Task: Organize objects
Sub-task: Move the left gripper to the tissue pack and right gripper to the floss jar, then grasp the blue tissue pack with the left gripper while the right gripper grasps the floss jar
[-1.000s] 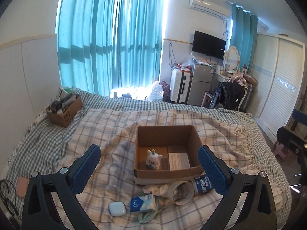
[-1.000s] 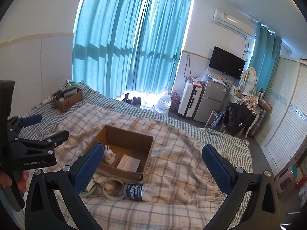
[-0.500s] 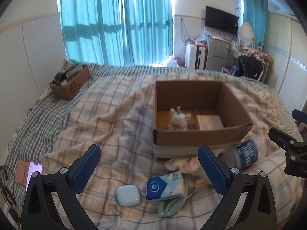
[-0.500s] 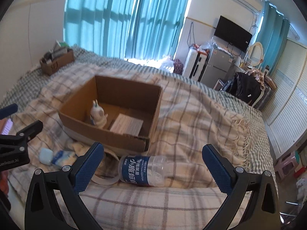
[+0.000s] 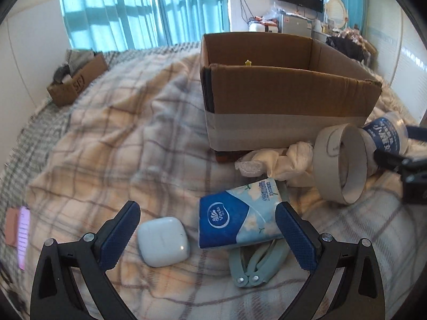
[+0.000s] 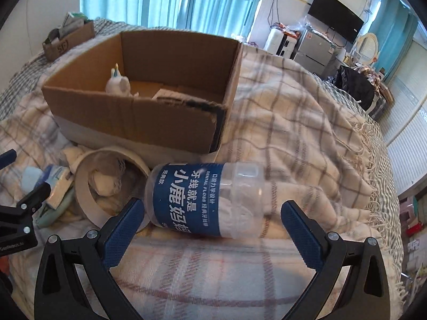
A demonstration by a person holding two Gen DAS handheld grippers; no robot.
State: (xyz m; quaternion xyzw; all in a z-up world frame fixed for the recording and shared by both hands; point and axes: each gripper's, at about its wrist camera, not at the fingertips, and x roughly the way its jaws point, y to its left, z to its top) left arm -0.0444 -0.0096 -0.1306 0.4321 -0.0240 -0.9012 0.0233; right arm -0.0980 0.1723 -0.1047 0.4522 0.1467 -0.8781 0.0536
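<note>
Spreading wide over the plaid blanket [image 5: 106, 138], the left gripper [image 5: 206, 230] has its jaws apart around a white earbud case [image 5: 163, 241] and a blue tissue pack [image 5: 237, 220], green clippers [image 5: 253, 265] poking out beneath the pack. The right gripper [image 6: 212, 228] is just as open, its fingers flanking a clear floss bottle [image 6: 205, 200] lying on its side, with bare blanket at three o'clock. At twelve o'clock sits the cardboard box [image 6: 138, 117], a tape ring [image 6: 106, 184] and crumpled cloth [image 5: 283, 160] crowding its near edge.
</note>
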